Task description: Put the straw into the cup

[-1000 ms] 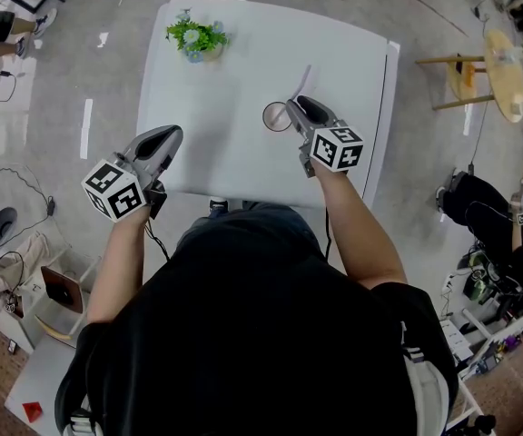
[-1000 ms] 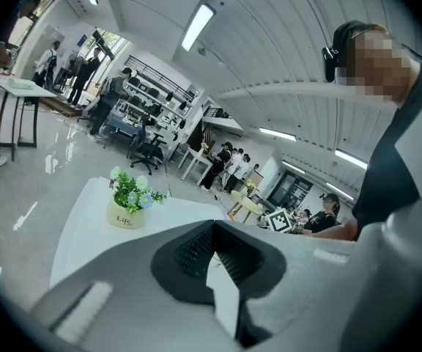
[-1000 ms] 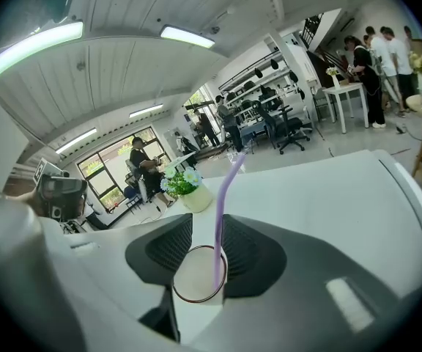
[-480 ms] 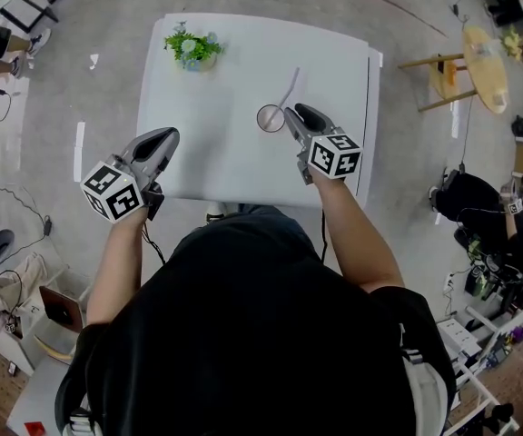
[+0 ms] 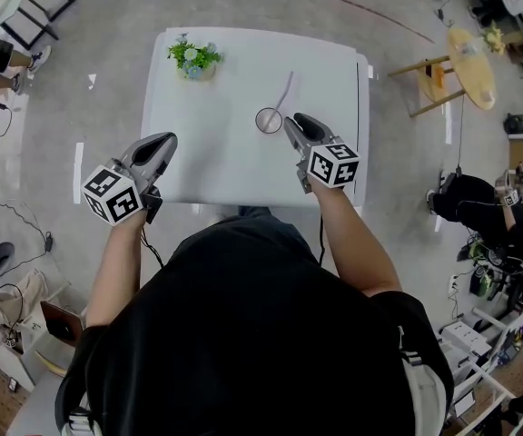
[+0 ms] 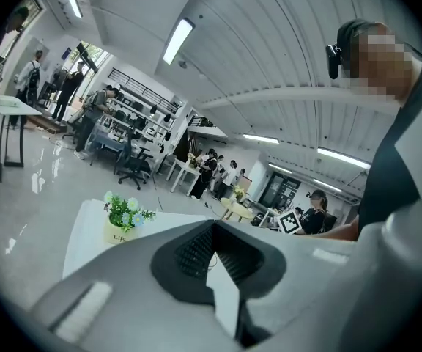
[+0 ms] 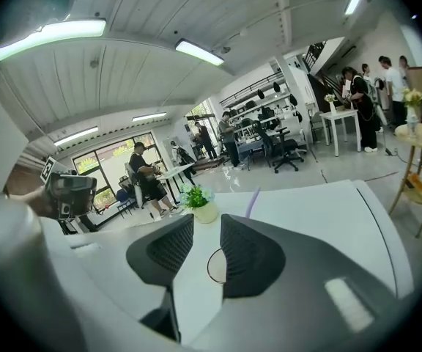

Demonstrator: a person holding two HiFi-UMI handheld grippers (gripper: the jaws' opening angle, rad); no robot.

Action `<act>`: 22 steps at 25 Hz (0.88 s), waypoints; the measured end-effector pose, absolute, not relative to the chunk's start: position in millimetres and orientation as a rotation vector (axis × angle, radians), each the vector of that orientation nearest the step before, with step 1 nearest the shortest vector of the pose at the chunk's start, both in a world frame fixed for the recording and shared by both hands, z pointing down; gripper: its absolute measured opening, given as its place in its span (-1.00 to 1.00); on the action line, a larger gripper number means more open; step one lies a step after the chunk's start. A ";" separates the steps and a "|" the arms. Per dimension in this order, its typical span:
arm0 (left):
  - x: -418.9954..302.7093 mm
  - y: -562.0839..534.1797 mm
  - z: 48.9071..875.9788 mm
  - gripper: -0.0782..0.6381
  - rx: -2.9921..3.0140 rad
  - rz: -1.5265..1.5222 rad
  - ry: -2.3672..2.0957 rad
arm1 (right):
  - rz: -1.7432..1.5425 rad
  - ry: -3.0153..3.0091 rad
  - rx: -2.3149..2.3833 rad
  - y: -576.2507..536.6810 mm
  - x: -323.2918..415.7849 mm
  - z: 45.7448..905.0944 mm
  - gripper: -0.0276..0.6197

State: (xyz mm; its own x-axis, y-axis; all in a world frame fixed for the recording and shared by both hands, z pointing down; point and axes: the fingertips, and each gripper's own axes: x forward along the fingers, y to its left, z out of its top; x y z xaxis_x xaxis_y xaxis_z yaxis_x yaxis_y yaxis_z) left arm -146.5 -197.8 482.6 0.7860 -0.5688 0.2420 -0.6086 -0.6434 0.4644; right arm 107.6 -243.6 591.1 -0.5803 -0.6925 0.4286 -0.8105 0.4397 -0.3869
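On the white counter (image 5: 234,157), centre: cup (image 5: 269,120), straw (image 5: 285,87) inside, leaning toward 1 o'clock. Right gripper (image 5: 291,122) at its 3 o'clock, fingers apart, just narrowing, empty. Left gripper (image 5: 167,140) fingers together. Task apparently done.

Bright, even indoor light in all views. Ceiling strip lights (image 6: 178,41) show in both gripper views, slightly blown out. The white surface (image 5: 234,153) is close to washed out, with only faint soft shadows. The glossy floor (image 6: 28,196) carries pale reflections. Gripper views have heavy fisheye, with dark vignetted corners and lines bending at the edges. The left gripper (image 6: 214,226) and right gripper (image 7: 207,224) are soft near the lens. Far background is hazy. Head view is sharp with a mild edge bend.
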 end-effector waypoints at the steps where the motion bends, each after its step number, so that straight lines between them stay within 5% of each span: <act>1: -147.7 -195.6 480.8 -0.78 2.447 0.099 -0.876 | 0.834 -2.487 1.321 -240.0 106.8 589.0 -0.47; 22: -151.9 -157.7 444.9 -0.78 2.565 0.106 -0.789 | 0.781 -2.473 1.499 -158.9 124.5 553.1 -0.50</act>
State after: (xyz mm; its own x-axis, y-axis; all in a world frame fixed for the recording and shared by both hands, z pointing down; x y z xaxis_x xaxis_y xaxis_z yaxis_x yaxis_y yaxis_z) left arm -151.9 -157.7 444.9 0.8332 -0.5152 0.2008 -0.5500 -0.7342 0.3982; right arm 124.5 -158.9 553.1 -0.4913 -0.7840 0.3795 -0.8597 0.3667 -0.3555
